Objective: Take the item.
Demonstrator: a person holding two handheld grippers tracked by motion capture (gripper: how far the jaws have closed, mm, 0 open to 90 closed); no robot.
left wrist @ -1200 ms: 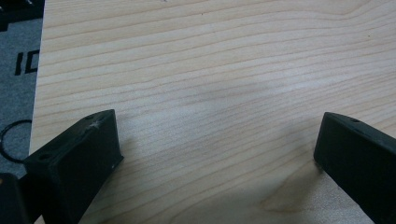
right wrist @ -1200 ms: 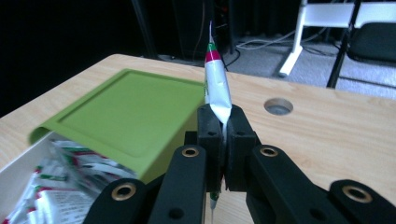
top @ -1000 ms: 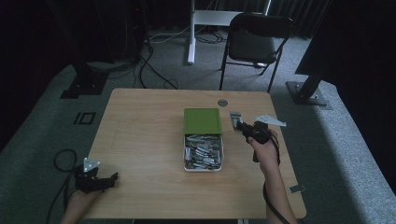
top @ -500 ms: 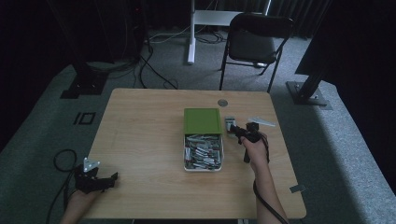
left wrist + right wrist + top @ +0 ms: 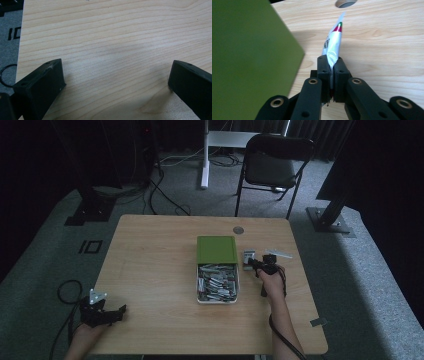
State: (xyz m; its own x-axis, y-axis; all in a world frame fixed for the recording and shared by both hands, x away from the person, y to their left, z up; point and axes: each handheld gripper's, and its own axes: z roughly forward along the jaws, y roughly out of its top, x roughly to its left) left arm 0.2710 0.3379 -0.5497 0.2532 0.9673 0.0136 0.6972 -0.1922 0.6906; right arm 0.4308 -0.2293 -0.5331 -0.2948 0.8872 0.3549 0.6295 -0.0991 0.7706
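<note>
The right gripper [image 5: 331, 68] is clamped on a thin white foil sachet with a red-and-green printed end [image 5: 333, 45], held edge-up just beside the open white box of sachets [image 5: 217, 284] and its green lid [image 5: 216, 250]. The sachet looks light, limp and slick; a grip near one sealed end appears safest. The left gripper [image 5: 115, 82] rests jaws apart on the pale wooden table [image 5: 150, 265].

Left tool [image 5: 116, 82]: 2 black jaws spread wide, nothing between them, just bare light wood grain of the bench [image 5: 112, 37]. Bench edge at left, grey carpet [image 5: 8, 50] beyond it, black cable loop [image 5: 3, 75] on the carpet.
</note>
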